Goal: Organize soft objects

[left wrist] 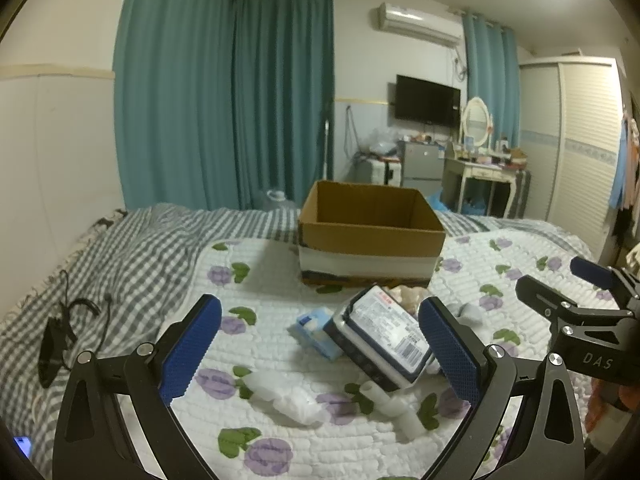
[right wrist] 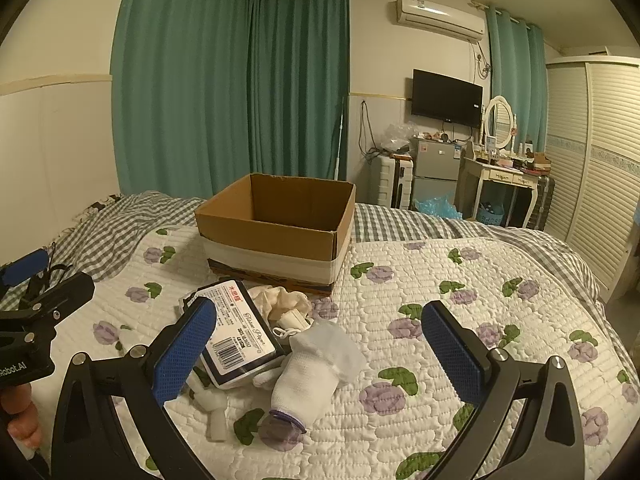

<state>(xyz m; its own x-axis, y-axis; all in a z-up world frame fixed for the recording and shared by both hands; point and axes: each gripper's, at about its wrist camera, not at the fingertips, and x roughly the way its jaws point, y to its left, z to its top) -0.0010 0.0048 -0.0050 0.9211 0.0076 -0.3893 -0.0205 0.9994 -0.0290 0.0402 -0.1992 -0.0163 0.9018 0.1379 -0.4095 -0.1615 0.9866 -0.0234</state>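
An open cardboard box [left wrist: 370, 232] [right wrist: 276, 222] stands on the quilted bed, nothing showing inside. In front of it lies a dark tissue pack [left wrist: 380, 338] [right wrist: 236, 330], leaning on a small blue tissue packet [left wrist: 316, 330]. A cream cloth [right wrist: 280, 300] sits behind the pack. White gloves [right wrist: 312, 368] lie to its right, and white socks [left wrist: 288, 396] and rolled white pieces [left wrist: 394, 402] lie near me. My left gripper [left wrist: 320, 354] is open above the pile. My right gripper [right wrist: 320, 350] is open over the gloves, holding nothing.
The floral quilt [right wrist: 460, 320] covers the bed, with a grey checked sheet [left wrist: 120, 256] at left holding a black cable [left wrist: 64, 328]. Teal curtains [left wrist: 224, 96] hang behind. A dresser [right wrist: 508, 184], fridge and wardrobe [right wrist: 592, 168] stand beyond the bed's far right.
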